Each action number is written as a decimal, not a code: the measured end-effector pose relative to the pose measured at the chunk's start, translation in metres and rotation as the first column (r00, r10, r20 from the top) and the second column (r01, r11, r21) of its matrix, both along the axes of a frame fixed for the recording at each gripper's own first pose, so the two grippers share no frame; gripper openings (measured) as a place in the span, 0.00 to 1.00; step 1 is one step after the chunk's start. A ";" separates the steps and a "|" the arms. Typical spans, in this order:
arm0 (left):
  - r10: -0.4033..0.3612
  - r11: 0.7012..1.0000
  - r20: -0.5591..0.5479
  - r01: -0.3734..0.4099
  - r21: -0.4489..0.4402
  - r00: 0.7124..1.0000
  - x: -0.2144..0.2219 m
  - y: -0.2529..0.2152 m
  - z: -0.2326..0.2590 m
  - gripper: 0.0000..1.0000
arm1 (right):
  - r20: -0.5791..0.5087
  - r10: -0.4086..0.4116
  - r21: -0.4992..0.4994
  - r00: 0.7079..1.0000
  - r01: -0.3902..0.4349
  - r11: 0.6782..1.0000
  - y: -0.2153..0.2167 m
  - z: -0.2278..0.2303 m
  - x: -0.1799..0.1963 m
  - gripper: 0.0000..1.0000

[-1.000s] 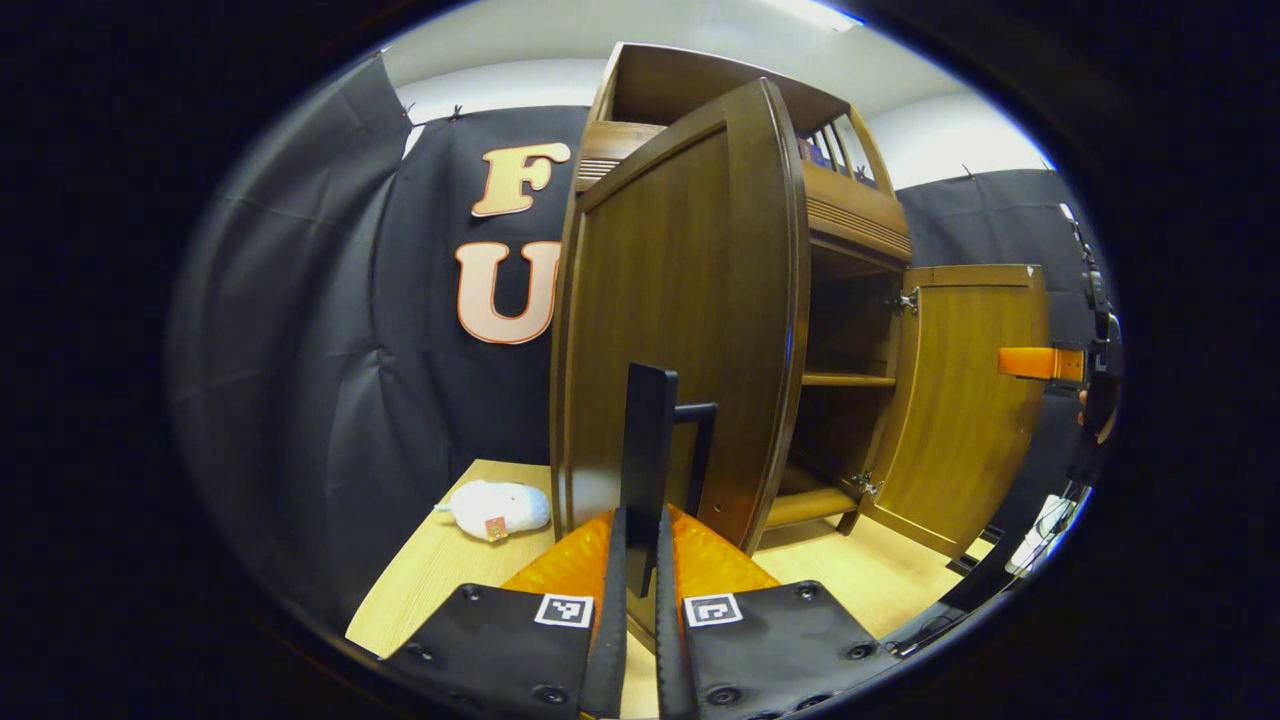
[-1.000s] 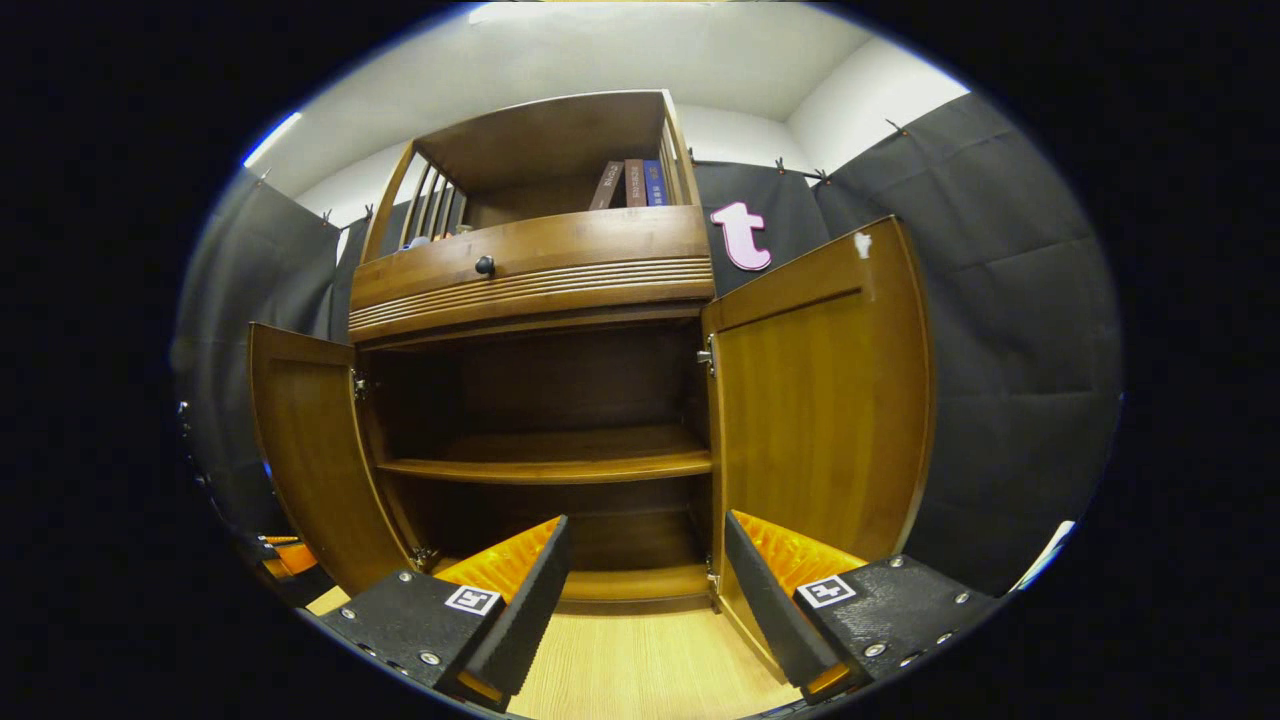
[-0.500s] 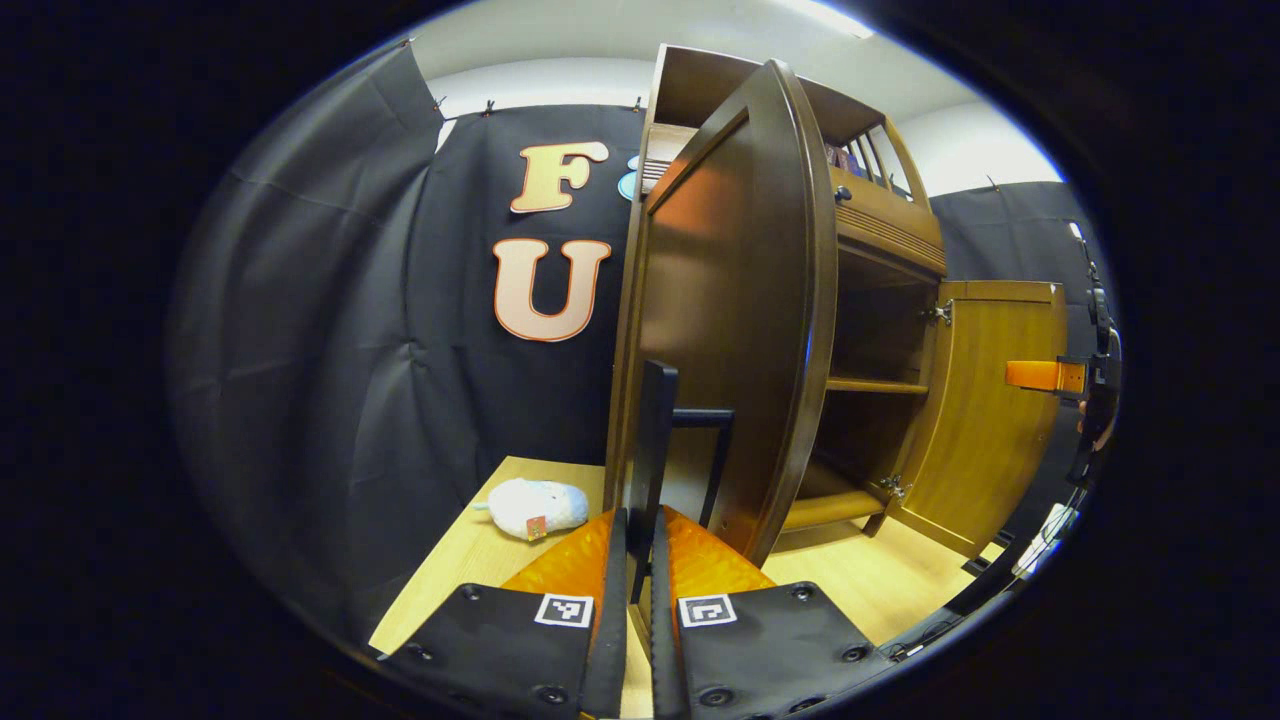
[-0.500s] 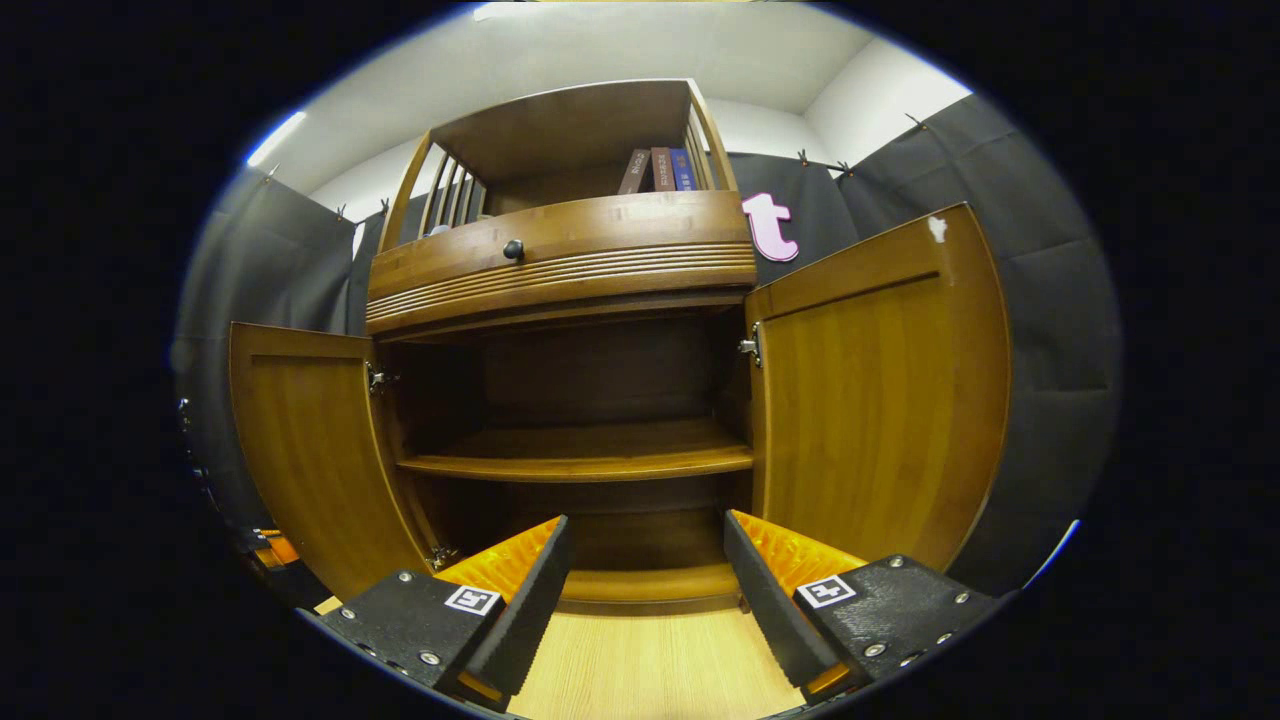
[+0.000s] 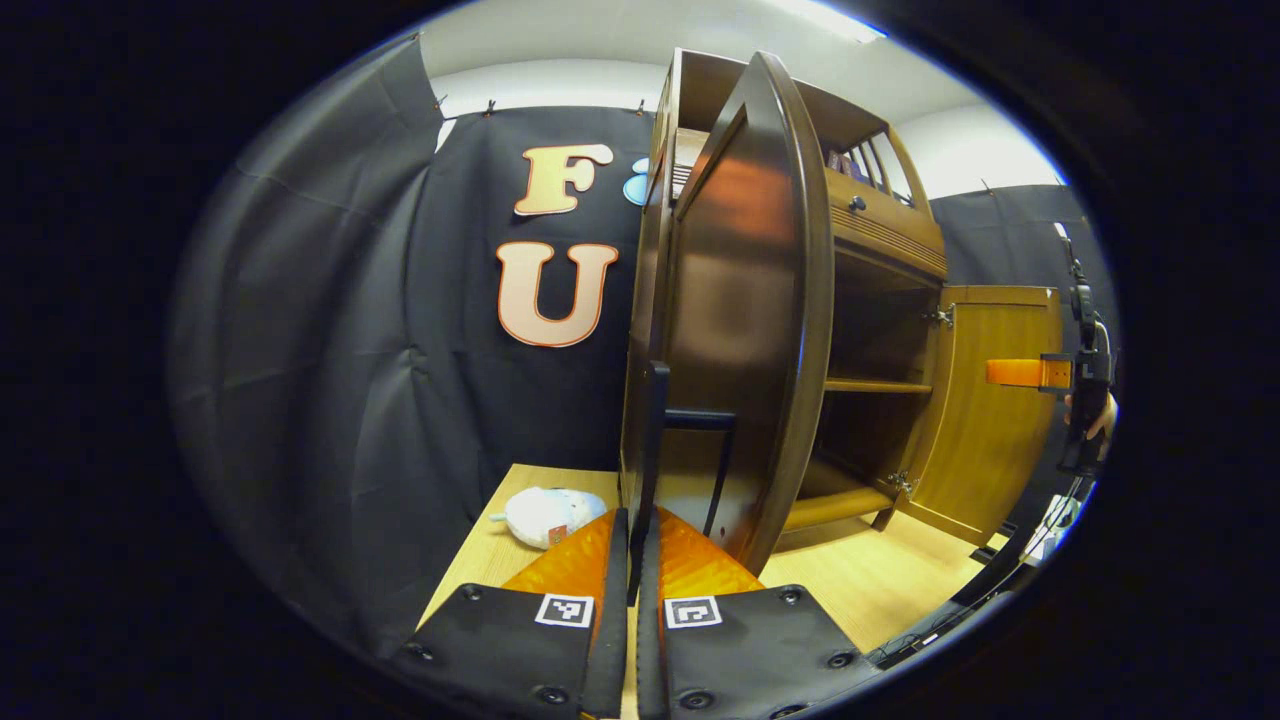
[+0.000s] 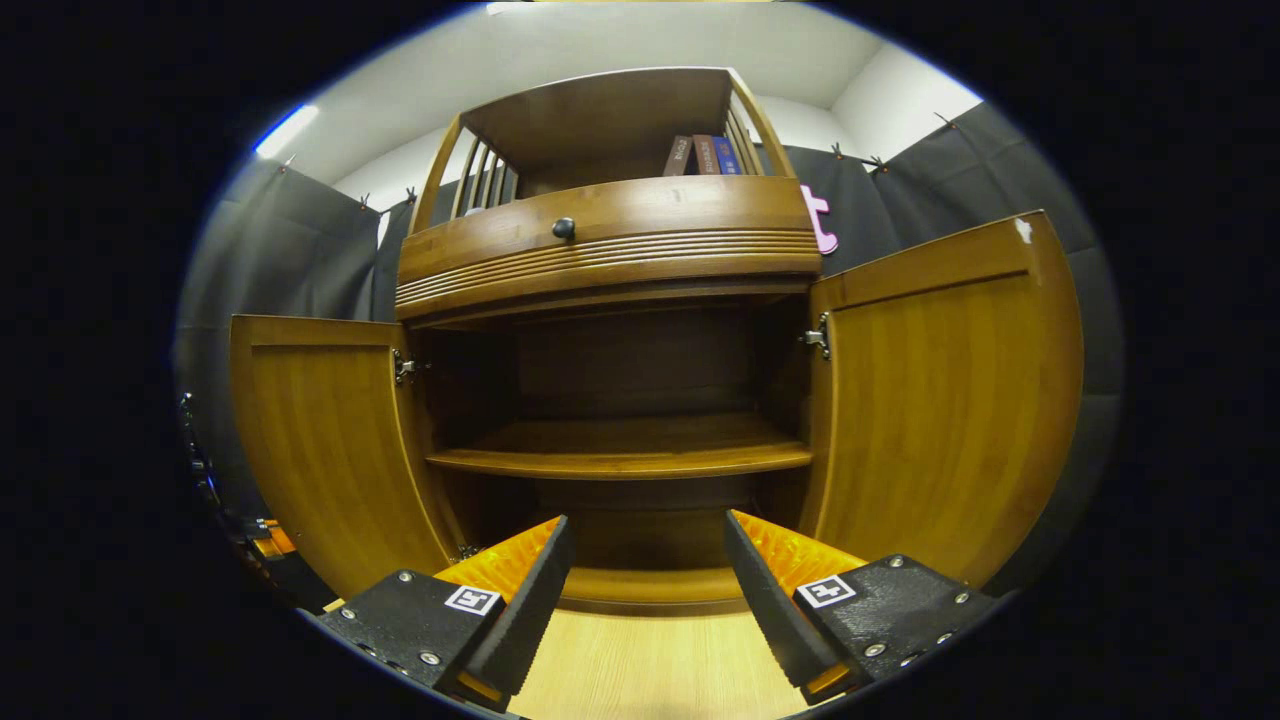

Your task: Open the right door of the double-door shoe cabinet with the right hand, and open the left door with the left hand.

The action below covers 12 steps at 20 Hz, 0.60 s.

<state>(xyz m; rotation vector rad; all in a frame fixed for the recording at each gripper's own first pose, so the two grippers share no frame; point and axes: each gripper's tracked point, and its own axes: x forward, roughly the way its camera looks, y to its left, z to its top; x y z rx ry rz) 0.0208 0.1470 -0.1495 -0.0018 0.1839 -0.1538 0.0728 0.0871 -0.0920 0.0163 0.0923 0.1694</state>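
Left door swung wider, handle clamped in left tool.

The left gripper view looks from very close along the outside of the left door. The right gripper view faces the open shoe cabinet from the front, near its bottom edge. Both views share the cabinet's shelves.

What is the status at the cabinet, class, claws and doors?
Left claw shut on left door handle, left door swung wide. Right claw open, holding nothing; right door open. Plush toy lies beside the cabinet, apart from it.
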 end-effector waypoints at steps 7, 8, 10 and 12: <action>-0.080 0.993 -0.005 0.079 -0.086 0.997 0.003 0.016 0.002 0.11 | -0.011 0.064 -0.001 0.998 -0.064 0.998 0.029 -0.003 0.000 0.92; -0.084 0.991 -0.005 0.084 -0.100 0.996 0.004 0.017 0.002 0.16 | -0.012 0.068 -0.002 0.998 -0.068 0.998 0.030 -0.003 0.000 0.92; -0.091 0.991 -0.009 0.090 -0.100 0.996 0.002 0.017 0.002 0.20 | -0.011 0.069 -0.003 0.998 -0.069 0.998 0.031 -0.003 -0.002 0.92; -0.075 0.995 -0.010 0.074 -0.061 0.997 -0.004 0.021 0.002 0.21 | -0.006 0.066 -0.003 0.998 -0.066 0.998 0.029 0.000 -0.004 0.92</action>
